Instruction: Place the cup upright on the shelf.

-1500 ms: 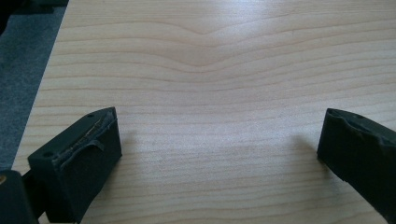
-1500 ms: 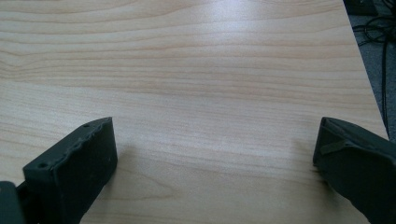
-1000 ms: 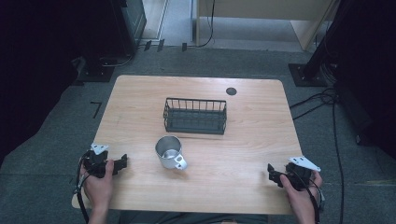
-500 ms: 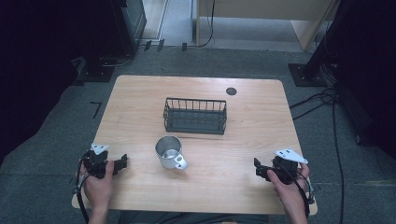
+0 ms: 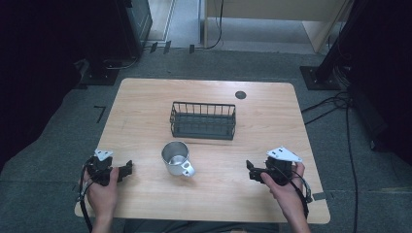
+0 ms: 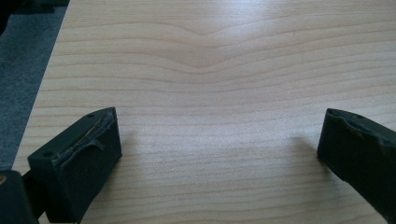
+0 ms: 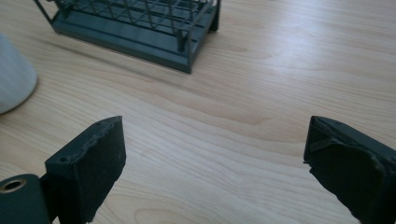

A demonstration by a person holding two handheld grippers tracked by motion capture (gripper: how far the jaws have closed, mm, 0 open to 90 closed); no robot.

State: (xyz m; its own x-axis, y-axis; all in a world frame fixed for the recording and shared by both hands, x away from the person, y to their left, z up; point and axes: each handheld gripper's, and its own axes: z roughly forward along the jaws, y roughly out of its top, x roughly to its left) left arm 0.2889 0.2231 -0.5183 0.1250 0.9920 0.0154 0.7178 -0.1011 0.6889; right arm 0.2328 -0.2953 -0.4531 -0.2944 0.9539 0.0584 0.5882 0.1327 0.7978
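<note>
Both tongs gape empty: left tongs (image 5: pixel 127 170) left of the cup (image 5: pixel 176 158), right tongs (image 5: pixel 251 171) right of it.

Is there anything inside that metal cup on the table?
The metal cup looks empty from above: just shiny inner wall and bottom. The near part of its inside is hidden by the rim.

The desk (image 5: pixel 272 111) is pale wood with a smooth, faintly sheened top and clear wavy grain. Near its front edge the mug (image 5: pixel 176 158) looks like brushed metal, dull silver with a soft shine inside, while the basket (image 5: pixel 203 120) at mid-desk is thin wire in a dark matt coat. The left gripper (image 6: pixel 219 154) and right gripper (image 7: pixel 215 163) have matt black jaws with rough, worn pad edges.
</note>
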